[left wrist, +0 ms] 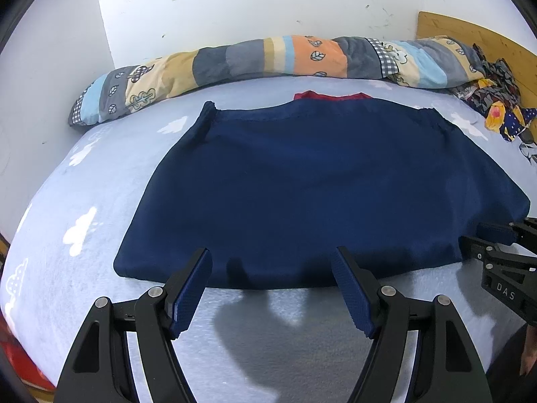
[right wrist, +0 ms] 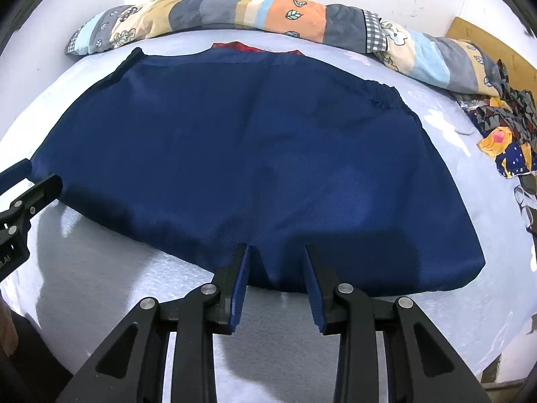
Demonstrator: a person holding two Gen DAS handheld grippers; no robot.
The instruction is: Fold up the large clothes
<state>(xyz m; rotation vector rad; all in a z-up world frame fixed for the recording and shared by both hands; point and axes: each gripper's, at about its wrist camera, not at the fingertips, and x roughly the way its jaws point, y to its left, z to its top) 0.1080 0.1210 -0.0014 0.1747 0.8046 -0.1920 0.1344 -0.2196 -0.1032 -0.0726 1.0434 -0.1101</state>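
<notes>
Left wrist view: the left tongs (left wrist: 272,275) are spread wide and hold nothing. The navy garment (left wrist: 319,184) is laid flat on the bed (left wrist: 60,201), directly ahead of the tongs, its near edge lying just past the fingertips and running across them from side to side. The right tongs (left wrist: 486,238) are seen to the right, at the garment's near right corner.

Right wrist view: the right tongs (right wrist: 277,252) are parted, less widely, with the garment's near edge (right wrist: 275,282) lying between the pads; no pinch is made. The left tongs (right wrist: 30,181) are seen at the left corner. A patchwork quilt (right wrist: 285,13) lies beyond the far edge. The right tongs are judged nearer the cloth.
</notes>
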